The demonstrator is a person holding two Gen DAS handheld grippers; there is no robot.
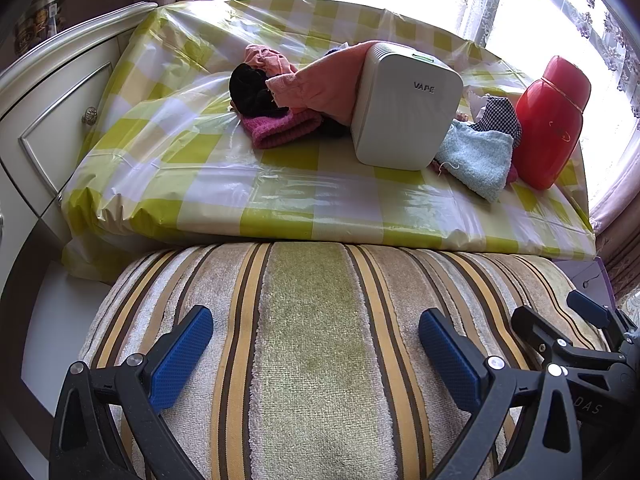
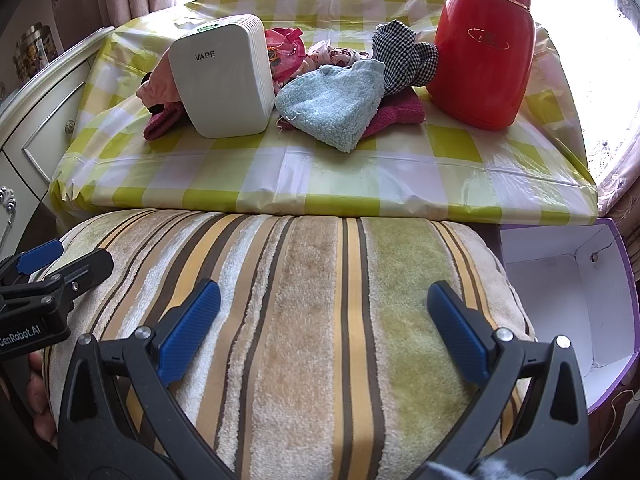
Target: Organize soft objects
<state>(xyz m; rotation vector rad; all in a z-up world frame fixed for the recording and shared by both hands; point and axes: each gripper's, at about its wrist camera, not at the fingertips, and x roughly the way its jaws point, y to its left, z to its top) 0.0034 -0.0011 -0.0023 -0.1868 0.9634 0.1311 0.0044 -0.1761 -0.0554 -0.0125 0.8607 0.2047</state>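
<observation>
Soft items [image 2: 332, 114], heaped on my checked surface [image 2: 280, 176]: light blue towel cloth on top at front; dark red knit [image 2: 400, 114] beneath it, mostly covered; black-and-white check cloth [image 2: 404, 56] behind, against the red flask [image 2: 484, 44]. White box marked VAPE [image 2: 224, 76] stands mid-pile and hides much of it.
Left of box, in the left wrist view: pink cloth [image 1: 320, 84], black fuzzy piece [image 1: 254, 92], magenta knit [image 1: 280, 128]; their far parts are cut off by the box. Small floral and bright pink pieces behind box, too crumpled to identify.
Striped plush cushion [image 2: 304, 312], nearest me, below the surface edge.
My left tool [image 1: 316, 352]: blue pads spread wide, over cushion, gripping nothing.
My right tool [image 2: 324, 328]: likewise wide, empty, over cushion.
Open white-lined box [image 2: 568, 292], right of cushion, partly out of frame.
White cabinet [image 1: 56, 120], left, cropped by lens edge.
</observation>
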